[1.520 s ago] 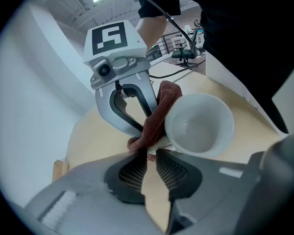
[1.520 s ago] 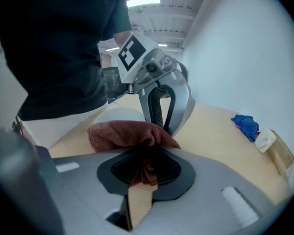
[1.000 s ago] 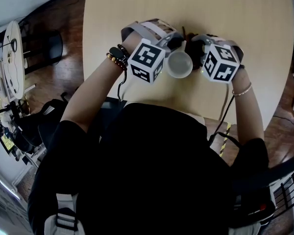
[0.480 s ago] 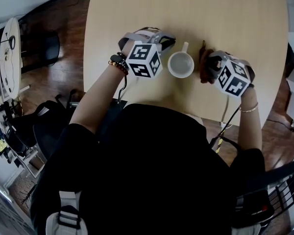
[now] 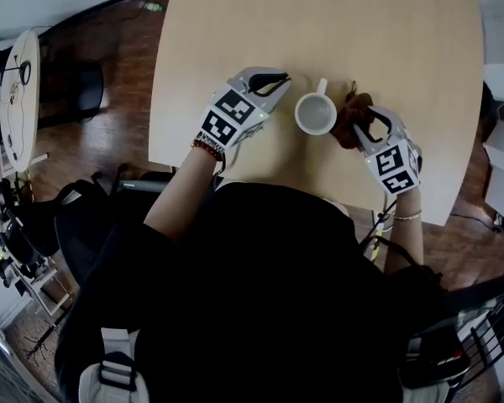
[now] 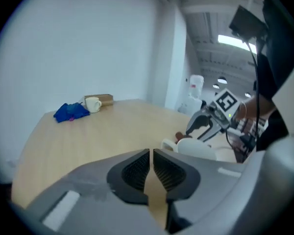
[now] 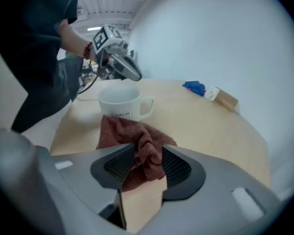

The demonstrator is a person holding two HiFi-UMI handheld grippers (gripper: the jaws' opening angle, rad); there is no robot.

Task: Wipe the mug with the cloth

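The white mug [image 5: 315,113] stands upright on the wooden table [image 5: 403,40], its handle pointing away from me. A brown cloth [image 5: 350,116] lies bunched against the mug's right side. My right gripper [image 5: 361,121] is over it with its jaws opening. The cloth [image 7: 132,136] hangs loosely between the pads, with a gap at the left pad. My left gripper [image 5: 270,81] hovers left of the mug, apart from it. Only a thin slit shows between its pads, which are parting slightly around nothing. The mug [image 6: 196,148] shows beyond the left gripper [image 6: 151,168].
At the table's far end lie a blue cloth [image 6: 71,111], a second mug [image 6: 92,104] and a small wooden box [image 6: 102,99]. The near table edge runs just below both grippers. A chair and floor clutter stand to the left of the table.
Both grippers were at the mug one second ago. The left one has drawn away to the left. The right one came down beside the mug with the cloth and its jaws have parted.
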